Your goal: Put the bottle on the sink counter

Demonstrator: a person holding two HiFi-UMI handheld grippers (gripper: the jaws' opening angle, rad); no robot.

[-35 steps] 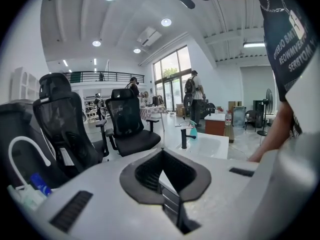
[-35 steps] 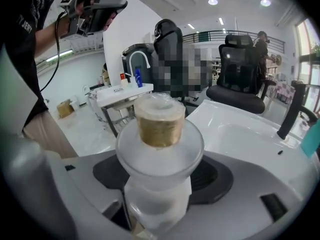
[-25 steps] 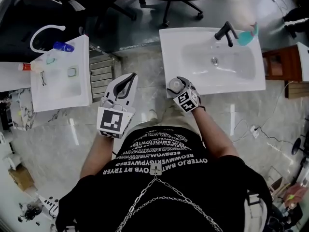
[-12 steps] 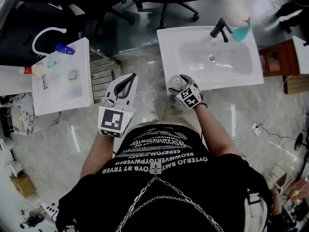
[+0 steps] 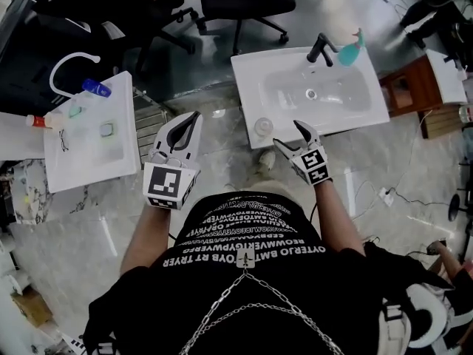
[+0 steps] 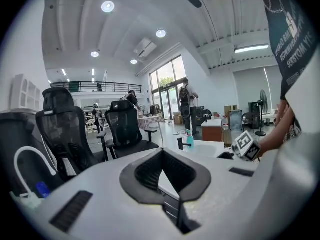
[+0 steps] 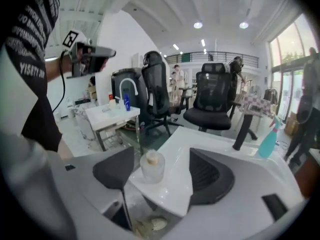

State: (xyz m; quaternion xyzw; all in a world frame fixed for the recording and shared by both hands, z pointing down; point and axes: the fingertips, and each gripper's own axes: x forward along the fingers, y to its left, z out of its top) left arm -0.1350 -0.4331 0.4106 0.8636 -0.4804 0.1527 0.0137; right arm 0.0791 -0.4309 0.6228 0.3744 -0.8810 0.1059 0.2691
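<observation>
The bottle [image 5: 263, 127] stands on the near left corner of the sink table [image 5: 245, 87], so placing looks done; the right claw [image 5: 288, 135] has its jaws spread wide, just widened, clear of it; the left claw [image 5: 190, 119] is closed, empty.

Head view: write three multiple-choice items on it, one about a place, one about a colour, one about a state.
1. Where does the bottle stand?
A. in the basin
B. on the sink counter's corner nearest the person
C. on the floor

2. What colour is the spray bottle by the faucet?
A. red
B. yellow
C. teal

3. How are the right gripper's fingers?
A. apart, clear of the bottle
B. clamped on the bottle
C. closed, empty

Answers: 1 B, it sits upright on that corner; 2 C, teal beside the black faucet; 3 A, the fingers have just been opening, with gaps either side of the bottle.
</observation>
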